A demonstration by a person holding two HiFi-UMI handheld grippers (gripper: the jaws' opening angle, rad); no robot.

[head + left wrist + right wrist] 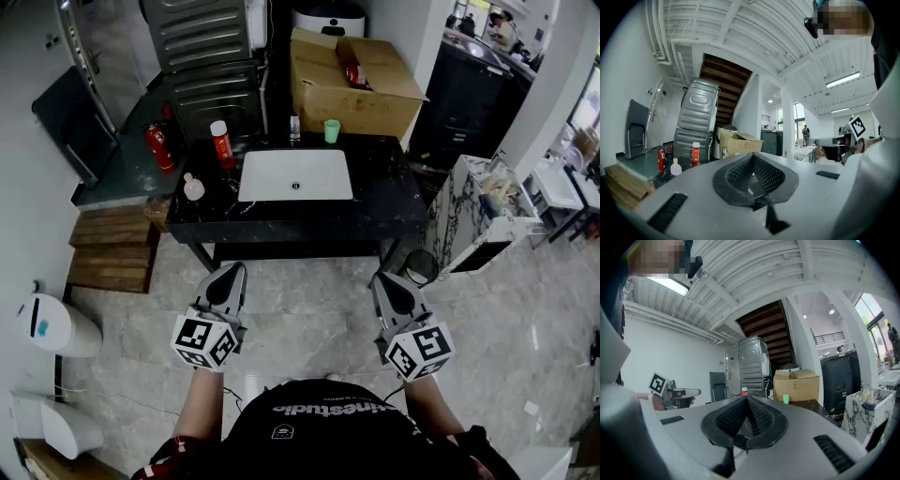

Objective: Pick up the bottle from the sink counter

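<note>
Nothing of the task is done yet. The left gripper [232,274] is clenched on nothing, well short of the counter [375,202]. On its left part the small bottle [193,187] and the red bottle [222,143] stand untouched beside the sink [295,175]. The right gripper [382,281] is also clenched and empty

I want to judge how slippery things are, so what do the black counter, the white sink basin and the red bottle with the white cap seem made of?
Black counter: probably polished marble or similar stone, going by its pale veins. White rectangular sink basin: likely glazed ceramic, smooth and evenly white. Red bottle with white cap: probably plastic; too small to be sure.
</note>
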